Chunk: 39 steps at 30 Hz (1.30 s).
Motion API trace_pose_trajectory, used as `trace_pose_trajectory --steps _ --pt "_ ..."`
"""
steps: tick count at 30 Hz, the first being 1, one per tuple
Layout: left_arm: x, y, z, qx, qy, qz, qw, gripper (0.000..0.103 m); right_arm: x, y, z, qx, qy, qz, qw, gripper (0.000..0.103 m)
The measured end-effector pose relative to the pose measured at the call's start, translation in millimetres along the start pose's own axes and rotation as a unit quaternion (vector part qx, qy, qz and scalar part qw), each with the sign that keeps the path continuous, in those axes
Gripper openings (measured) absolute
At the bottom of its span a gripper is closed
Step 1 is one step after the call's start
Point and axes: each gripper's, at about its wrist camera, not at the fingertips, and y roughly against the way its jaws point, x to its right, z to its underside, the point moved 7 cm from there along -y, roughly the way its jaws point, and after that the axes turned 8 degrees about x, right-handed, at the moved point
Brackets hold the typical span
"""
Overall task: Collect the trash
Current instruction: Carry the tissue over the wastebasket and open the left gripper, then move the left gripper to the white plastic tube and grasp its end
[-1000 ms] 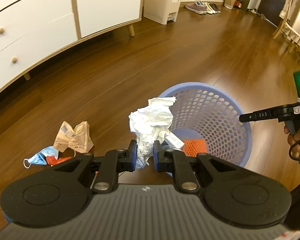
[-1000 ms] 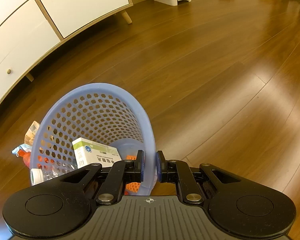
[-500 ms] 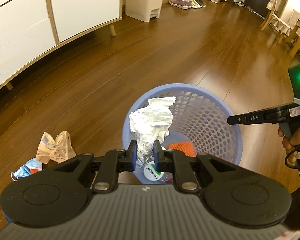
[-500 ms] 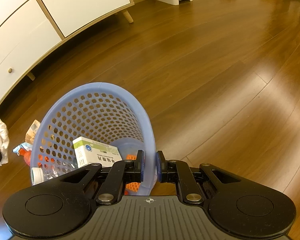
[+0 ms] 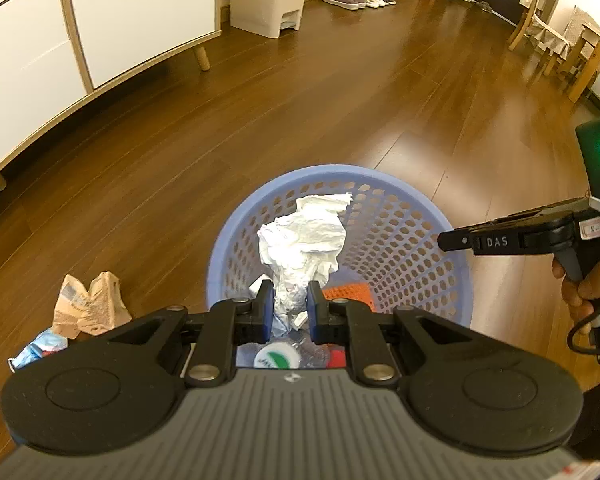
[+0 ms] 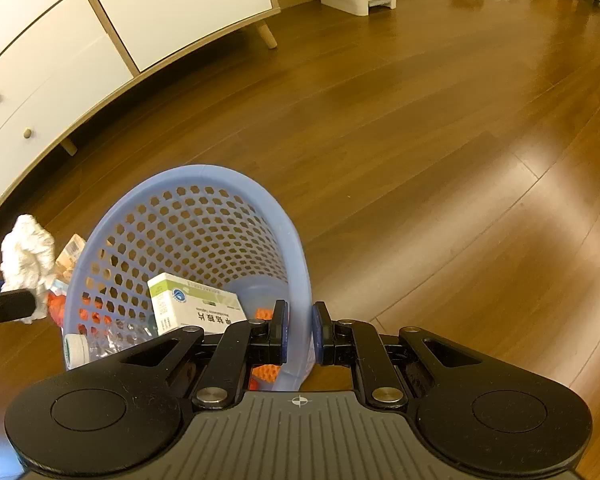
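Above the blue basket (image 5: 452, 224), the left hand-held gripper (image 5: 287, 312) grips a crumpled white tissue (image 5: 304, 240); at 3 o'clock, the right hand-held gripper (image 6: 300, 334) clamps the basket rim.

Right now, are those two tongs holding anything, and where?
Left tongs pinch the crumpled white tissue by its lower end. Right tongs clamp the blue basket by its near rim.

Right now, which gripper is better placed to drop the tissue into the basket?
Left. The left gripper grips the tissue over the basket; the right gripper is clamped on its rim.
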Motion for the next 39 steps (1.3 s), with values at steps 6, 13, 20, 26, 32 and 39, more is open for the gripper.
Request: trace_pose_trajectory --steps 6,13,20,26,32,39 --pt "14.0 -10.2 -10.4 0.017 -0.001 0.016 0.9997 0.029 -0.6 -1.6 -1.4 -0.001 0.007 -0.003 1.0 0.009" --pt "-9.3 -1.7 -14.7 0.038 0.017 -0.005 0.9991 0.034 1.0 -3.2 -2.1 -0.002 0.008 0.0 1.0 0.009" --pt "-95.5 23.6 11.8 0.038 0.062 -0.089 0.9934 0.039 -0.1 0.1 -1.7 0.005 0.01 0.011 1.0 0.009" --pt "-193.0 40.8 69.0 0.009 0.101 -0.174 0.9796 0.039 -7.2 2.3 -1.5 0.01 -0.005 0.026 1.0 0.009" --pt "-245.2 21.5 146.5 -0.065 0.123 -0.204 0.969 0.039 -14.0 4.0 -1.6 0.013 -0.017 0.036 0.999 0.009" --pt "-263.8 -23.5 202.5 -0.102 0.127 -0.196 0.9669 0.038 -27.9 6.0 -4.2 0.02 -0.011 0.043 0.999 0.009"
